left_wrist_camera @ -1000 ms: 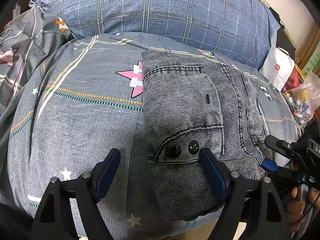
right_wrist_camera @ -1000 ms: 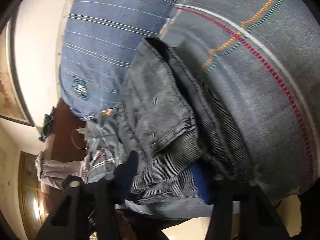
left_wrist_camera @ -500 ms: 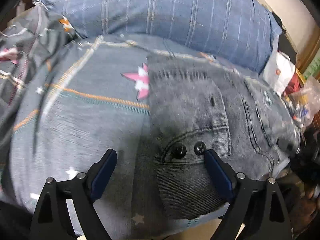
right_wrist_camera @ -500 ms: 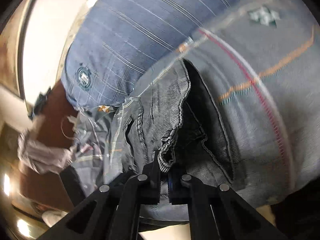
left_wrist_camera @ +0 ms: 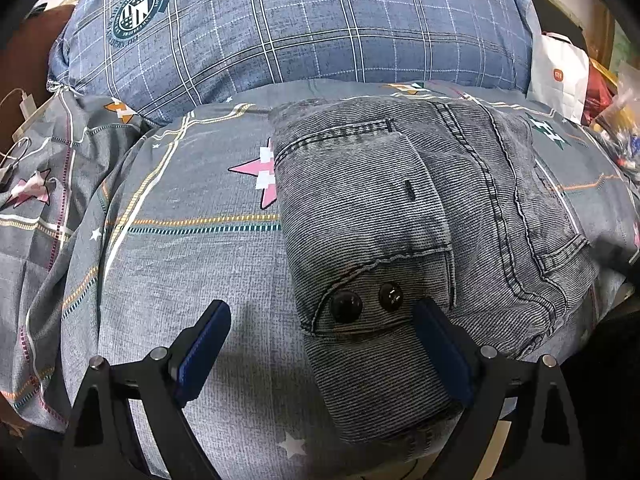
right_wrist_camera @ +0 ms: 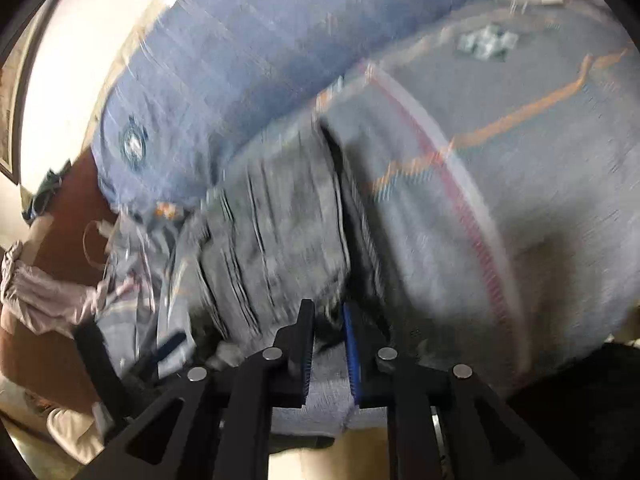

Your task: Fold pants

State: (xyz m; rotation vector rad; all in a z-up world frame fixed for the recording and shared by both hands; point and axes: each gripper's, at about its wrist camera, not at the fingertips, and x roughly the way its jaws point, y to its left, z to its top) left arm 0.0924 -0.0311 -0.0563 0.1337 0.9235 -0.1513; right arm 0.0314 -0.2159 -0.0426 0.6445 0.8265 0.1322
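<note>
Left wrist view: the pants (left_wrist_camera: 380,248), grey denim, lie folded into a compact stack on the grey patterned bedspread (left_wrist_camera: 180,264), near its front edge, with two dark buttons (left_wrist_camera: 366,300) on the flap facing the camera. The left gripper (left_wrist_camera: 320,344) stands spread wide, its jaws having just been opening; its right pad lies against the stack's near end, its left pad over bare bedspread, and nothing is pinched. Beyond the stack sits a blue plaid pillow (left_wrist_camera: 280,28), and a white paper bag (left_wrist_camera: 560,76) stands at the right.

Right wrist view (blurred): the right gripper (right_wrist_camera: 328,340) shows its jaws parted by a narrow gap, having just closed and then eased apart slightly. Whether a denim edge sits in that gap cannot be told, though the pants (right_wrist_camera: 272,232) lie directly ahead.

Judged step: settling the finished fold. To do it well, the left gripper should hold the stack down by its near end while the right squares the side edge, so that the layers stay aligned.
</note>
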